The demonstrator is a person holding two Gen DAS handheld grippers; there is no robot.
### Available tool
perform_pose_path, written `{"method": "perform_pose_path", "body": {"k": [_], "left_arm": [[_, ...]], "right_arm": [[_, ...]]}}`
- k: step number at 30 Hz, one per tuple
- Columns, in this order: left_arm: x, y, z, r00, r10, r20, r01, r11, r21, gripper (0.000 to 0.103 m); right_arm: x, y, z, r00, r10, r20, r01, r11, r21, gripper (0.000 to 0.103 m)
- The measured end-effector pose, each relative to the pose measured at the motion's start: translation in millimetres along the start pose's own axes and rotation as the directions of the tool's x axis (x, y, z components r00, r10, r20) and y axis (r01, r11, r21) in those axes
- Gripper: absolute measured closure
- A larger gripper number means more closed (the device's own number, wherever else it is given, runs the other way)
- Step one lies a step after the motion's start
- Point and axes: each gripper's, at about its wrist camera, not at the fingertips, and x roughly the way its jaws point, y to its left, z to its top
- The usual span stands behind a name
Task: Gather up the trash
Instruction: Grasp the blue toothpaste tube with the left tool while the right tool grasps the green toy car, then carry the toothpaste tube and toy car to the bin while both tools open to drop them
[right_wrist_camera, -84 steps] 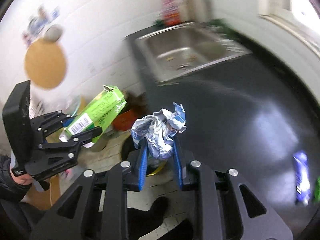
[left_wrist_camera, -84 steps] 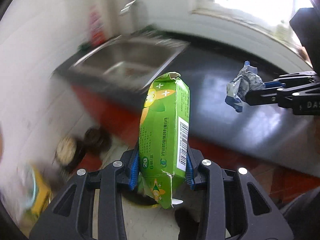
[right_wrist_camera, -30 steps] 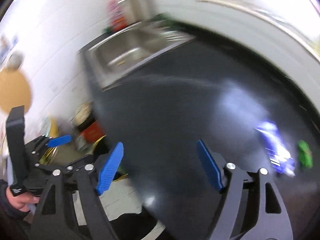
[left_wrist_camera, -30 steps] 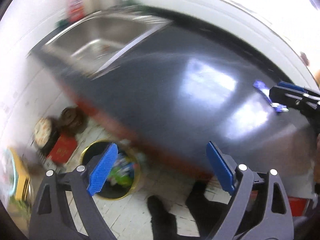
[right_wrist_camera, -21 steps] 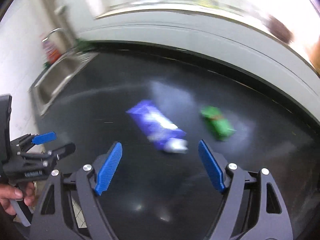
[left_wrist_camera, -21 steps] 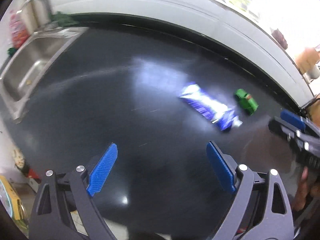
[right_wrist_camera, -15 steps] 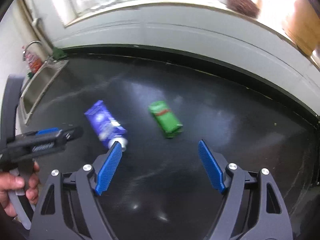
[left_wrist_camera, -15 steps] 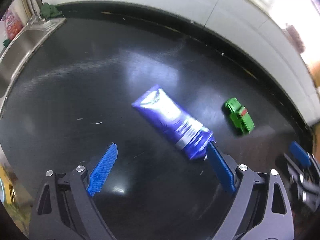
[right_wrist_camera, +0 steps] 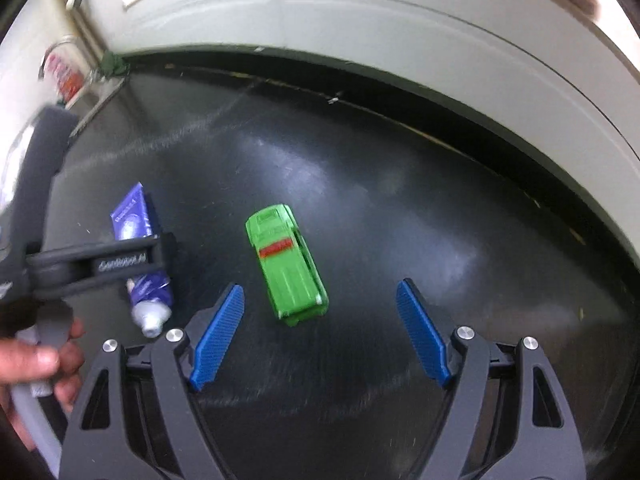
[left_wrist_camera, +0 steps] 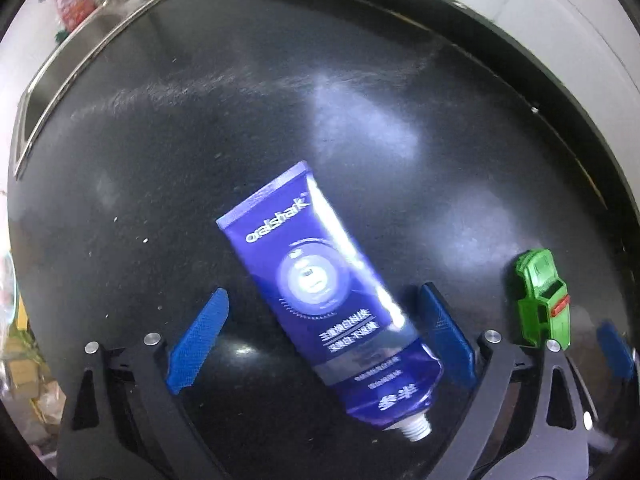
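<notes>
tube (left_wrist_camera: 320, 292) flat | long axis diagonal | nozzle toward camera

Glossy black countertop (left_wrist_camera: 240, 100), white wall (right_wrist_camera: 400, 40)

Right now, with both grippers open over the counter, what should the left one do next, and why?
Probably lower the left gripper and close on the blue tube: the tube lies flat on the counter between its open fingers, untouched.
</notes>
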Motion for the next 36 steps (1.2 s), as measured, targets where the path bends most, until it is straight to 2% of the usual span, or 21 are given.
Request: {"method": "perform_pose_path", "body": {"k": [1,3,6,8,9,14,16,17,18,21,23,26,28,32,36], "left_arm": [[-1.4,-2.6,-1.7,1.000,-0.003,0.013,0.003,1.000,0.014,0.014],[-7.2,-7.9,-7.1,0.999,-0.015,0.052,0.012,0.999,0.053,0.031],[-12.9,-10.8,-18.4,0.995,-0.052,0.082,0.042,0.991,0.126,0.047],[-15.4,-8.4,-23.5,0.992,-0.088,0.085,0.073,0.984,0.163,0.050],[-17.4,-4.5,-26.0,0.989,-0.119,0.084,0.102,0.977,0.185,0.052],[-23.7,26.8,-22.1,0.975,-0.218,0.054,0.195,0.941,0.276,0.053],[-36.4,32.9,-29.0,0.962,-0.261,0.081,0.221,0.917,0.331,0.078],[-45.8,31.1,-30.5,0.961,-0.251,0.116,0.189,0.902,0.387,0.088],[-55.3,31.7,-32.6,0.955,-0.265,0.135,0.185,0.884,0.429,0.091],[-62.2,41.3,-35.9,0.946,-0.299,0.123,0.215,0.866,0.451,0.093],[-62.8,48.9,-38.0,0.947,-0.288,0.145,0.191,0.864,0.466,0.094],[-62.4,63.8,-37.5,0.943,-0.301,0.144,0.201,0.857,0.475,0.094],[-60.8,73.9,-36.1,0.940,-0.321,0.119,0.226,0.843,0.489,0.093],[-48.9,80.5,-31.3,0.952,-0.296,0.077,0.216,0.829,0.517,0.087],[-41.5,93.0,-28.1,0.960,-0.261,0.099,0.171,0.831,0.530,0.083]], "right_arm": [[8.2,1.8,2.6,1.000,0.004,-0.015,-0.004,1.000,-0.021,0.027],[20.4,4.8,4.9,0.999,-0.002,-0.040,0.000,0.998,-0.058,0.030],[26.8,8.4,3.4,0.999,-0.014,-0.042,0.010,0.995,-0.097,0.036],[24.5,12.9,2.3,0.999,-0.004,-0.033,0.001,0.994,-0.107,0.044],[21.9,13.9,2.0,1.000,0.004,-0.026,-0.006,0.994,-0.107,0.069],[11.9,17.0,-1.6,0.999,0.020,-0.038,-0.022,0.997,-0.074,0.070],[2.0,18.1,-3.4,0.999,0.021,-0.028,-0.023,0.999,-0.048,0.070],[-2.9,18.8,-3.9,0.999,0.027,-0.021,-0.027,0.999,-0.034,0.070],[-10.2,20.6,-6.0,0.999,0.035,-0.013,-0.035,0.999,-0.021,0.070],[-19.1,31.6,-11.5,1.000,0.027,-0.003,-0.027,0.999,-0.018,0.070],[-23.5,35.9,-14.2,1.000,0.022,0.000,-0.022,1.000,-0.012,0.070],[-31.1,38.8,-17.2,1.000,0.012,0.007,-0.012,1.000,0.016,0.070],[-37.0,41.9,-19.1,1.000,0.004,0.012,-0.004,0.999,0.035,0.070],[-46.2,46.3,-23.2,1.000,-0.015,0.026,0.014,0.998,0.062,0.070],[-59.4,47.4,-26.9,0.998,-0.023,0.051,0.018,0.996,0.093,0.070]]}}
